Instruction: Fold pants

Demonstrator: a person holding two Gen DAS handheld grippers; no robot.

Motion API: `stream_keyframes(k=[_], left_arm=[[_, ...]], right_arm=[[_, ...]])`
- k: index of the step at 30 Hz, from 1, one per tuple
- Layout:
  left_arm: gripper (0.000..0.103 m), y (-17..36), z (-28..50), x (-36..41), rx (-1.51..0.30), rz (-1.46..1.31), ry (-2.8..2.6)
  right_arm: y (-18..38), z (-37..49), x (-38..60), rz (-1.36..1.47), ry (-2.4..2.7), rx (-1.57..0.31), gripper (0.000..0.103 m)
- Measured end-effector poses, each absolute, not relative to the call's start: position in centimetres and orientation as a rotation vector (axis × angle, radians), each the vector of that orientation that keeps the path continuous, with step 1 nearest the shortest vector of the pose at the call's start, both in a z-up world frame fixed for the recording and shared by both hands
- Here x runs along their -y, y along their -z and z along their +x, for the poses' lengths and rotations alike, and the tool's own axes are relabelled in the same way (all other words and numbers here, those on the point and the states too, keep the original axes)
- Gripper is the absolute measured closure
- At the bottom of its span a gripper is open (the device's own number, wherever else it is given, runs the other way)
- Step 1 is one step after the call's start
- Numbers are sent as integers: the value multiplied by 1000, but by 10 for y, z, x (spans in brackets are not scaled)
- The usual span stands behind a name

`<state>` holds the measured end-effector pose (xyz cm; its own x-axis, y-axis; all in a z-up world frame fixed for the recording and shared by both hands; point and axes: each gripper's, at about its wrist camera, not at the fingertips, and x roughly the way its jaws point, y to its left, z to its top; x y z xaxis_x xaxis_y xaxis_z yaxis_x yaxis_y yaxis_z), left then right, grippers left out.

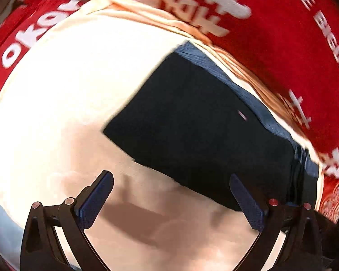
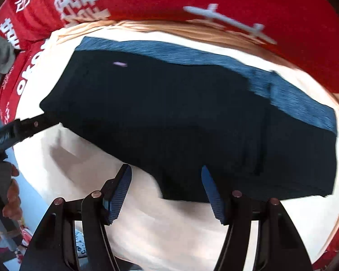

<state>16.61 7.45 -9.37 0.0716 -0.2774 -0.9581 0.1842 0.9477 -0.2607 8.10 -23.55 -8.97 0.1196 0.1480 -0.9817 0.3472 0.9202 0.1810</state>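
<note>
We hover both grippers, left (image 1: 170,197) and right (image 2: 166,190), jaws open and empty, over the pants (image 2: 180,122) lying flat on the worktop (image 2: 147,225), ready for folding.

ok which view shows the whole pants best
The right wrist view: the dark pants lie folded on the pale cloth with nearly the full outline and blue band visible. In the left wrist view the pants sit off to the right, their near end hidden behind that tool's finger.

We held the left gripper (image 1: 171,199) and the right gripper (image 2: 166,194) pointing steeply down above the pants (image 2: 180,122), jaws apart, gripping nothing.
</note>
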Motion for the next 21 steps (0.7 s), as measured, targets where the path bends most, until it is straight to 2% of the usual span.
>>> stream_keyframes(k=[9,21], left_arm=[[0,108,176,-88,-1463,-79,303],[0,113,181,-82,-1478,-136,340]], right_arm=[[117,116,212,470,117,-1500,35],[131,114,213,491,118,-1549,35]])
